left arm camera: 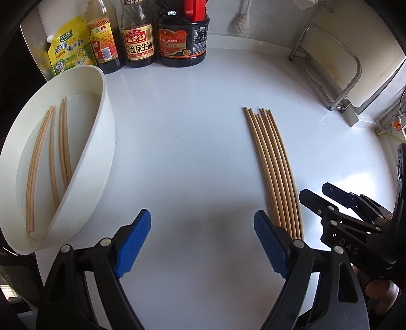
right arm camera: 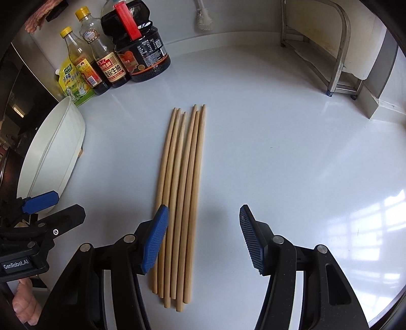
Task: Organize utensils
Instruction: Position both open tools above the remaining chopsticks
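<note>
A: What is hidden or cut off?

B: In the right wrist view the near ends of some chopsticks (right arm camera: 181,203) pass under the blue pad of the right hand-held gripper (right arm camera: 203,238). The white tray (left arm camera: 101,142) runs out of the left wrist view at the left, and its far inner side cannot be seen from the right one. The bottles (left arm camera: 137,35) lose their tops at the upper edge. Only fingertips of the person (right arm camera: 25,304) show.

A: And the grippers?

B: The left hand-held gripper (left arm camera: 203,236) has its jaws wide apart with bare worktop between them. The right one's jaws are apart too, holding nothing, above the loose chopsticks.

A: Where do the chopsticks lie?

B: Six side by side on the white glossy worktop (right arm camera: 291,165), more inside the tray.

A: The room?

B: A metal rack (right arm camera: 337,50) stands at the back right, a white brush (right arm camera: 203,17) by the wall.
</note>
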Demonstrator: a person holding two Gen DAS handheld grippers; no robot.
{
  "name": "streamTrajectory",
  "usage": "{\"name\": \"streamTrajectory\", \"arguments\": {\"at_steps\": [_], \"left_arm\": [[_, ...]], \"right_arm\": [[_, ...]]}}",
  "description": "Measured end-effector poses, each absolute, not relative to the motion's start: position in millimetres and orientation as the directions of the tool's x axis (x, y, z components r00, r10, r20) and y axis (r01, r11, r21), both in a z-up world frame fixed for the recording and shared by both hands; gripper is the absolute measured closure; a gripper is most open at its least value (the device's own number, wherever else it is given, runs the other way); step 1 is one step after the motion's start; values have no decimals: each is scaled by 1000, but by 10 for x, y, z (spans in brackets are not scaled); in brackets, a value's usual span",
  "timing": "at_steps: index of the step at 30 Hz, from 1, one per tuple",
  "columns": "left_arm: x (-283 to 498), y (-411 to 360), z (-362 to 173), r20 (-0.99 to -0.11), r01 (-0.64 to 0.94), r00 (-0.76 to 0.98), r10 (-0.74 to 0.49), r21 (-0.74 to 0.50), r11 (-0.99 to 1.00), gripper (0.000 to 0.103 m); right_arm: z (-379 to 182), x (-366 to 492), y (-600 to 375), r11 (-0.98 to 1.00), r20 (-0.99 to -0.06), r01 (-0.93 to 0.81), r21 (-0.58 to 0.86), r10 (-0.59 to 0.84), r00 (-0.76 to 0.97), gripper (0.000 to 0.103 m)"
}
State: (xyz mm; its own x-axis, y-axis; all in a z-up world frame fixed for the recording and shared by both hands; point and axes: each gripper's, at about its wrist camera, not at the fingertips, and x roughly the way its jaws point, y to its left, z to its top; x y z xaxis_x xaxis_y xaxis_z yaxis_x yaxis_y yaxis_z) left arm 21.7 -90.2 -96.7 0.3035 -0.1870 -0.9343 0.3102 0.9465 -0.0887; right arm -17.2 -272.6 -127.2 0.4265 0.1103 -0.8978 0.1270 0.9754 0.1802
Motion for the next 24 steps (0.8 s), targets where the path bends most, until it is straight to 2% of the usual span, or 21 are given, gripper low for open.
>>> {"name": "streamTrajectory", "arguments": {"at_steps": [24], "left_arm": [[211,-1189,-1213,-939,310,293,-180,-85,947,21]], "right_arm": [[-1386,-192,-2717,993,-889,95,62,12,457,47]]}}
